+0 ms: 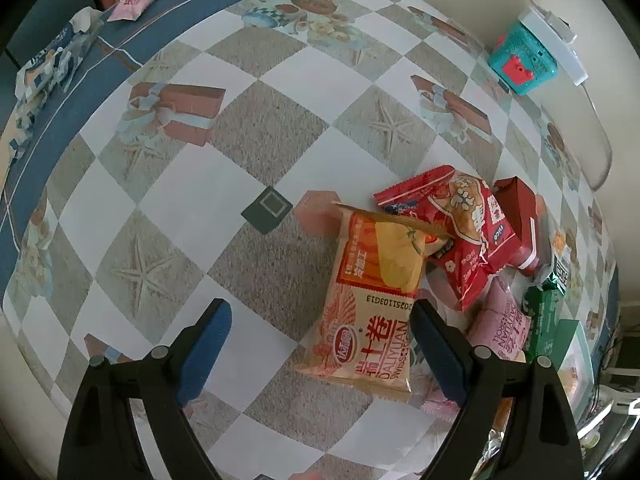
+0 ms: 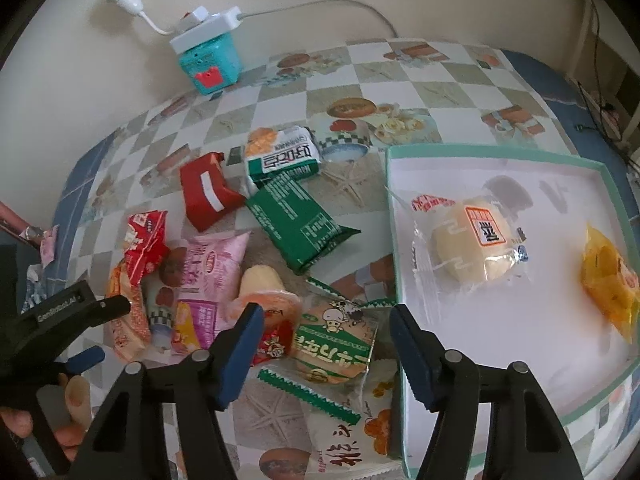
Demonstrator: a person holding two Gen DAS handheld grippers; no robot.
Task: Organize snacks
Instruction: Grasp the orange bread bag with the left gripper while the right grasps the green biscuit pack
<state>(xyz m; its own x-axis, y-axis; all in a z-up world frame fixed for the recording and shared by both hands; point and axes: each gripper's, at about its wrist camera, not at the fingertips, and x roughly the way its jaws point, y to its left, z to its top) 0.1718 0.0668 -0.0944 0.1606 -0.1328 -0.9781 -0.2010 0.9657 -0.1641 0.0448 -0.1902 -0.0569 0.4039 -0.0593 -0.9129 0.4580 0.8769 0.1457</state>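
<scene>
Left wrist view: left claw (image 1: 320, 332) stands wide apart, the orange snack pack (image 1: 370, 304) between its pads, unpinched, lying on the counter (image 1: 224, 168). Right wrist view: right claw (image 2: 326, 354) parted over a green-edged biscuit pack (image 2: 332, 342), beside the white tray (image 2: 480, 364).

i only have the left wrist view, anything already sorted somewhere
Observer: Yes. The right wrist view shows a white tray with a teal rim holding two snacks, a pale bun in clear wrap and a yellow packet.
Operator: where's the right gripper
Observer: The right gripper hangs over a green cartoon-cow packet beside the tray; no pad touches it.
Operator: any green ones i can't see properly
Observer: A dark green packet lies face down, with a green and white one behind it.
</scene>
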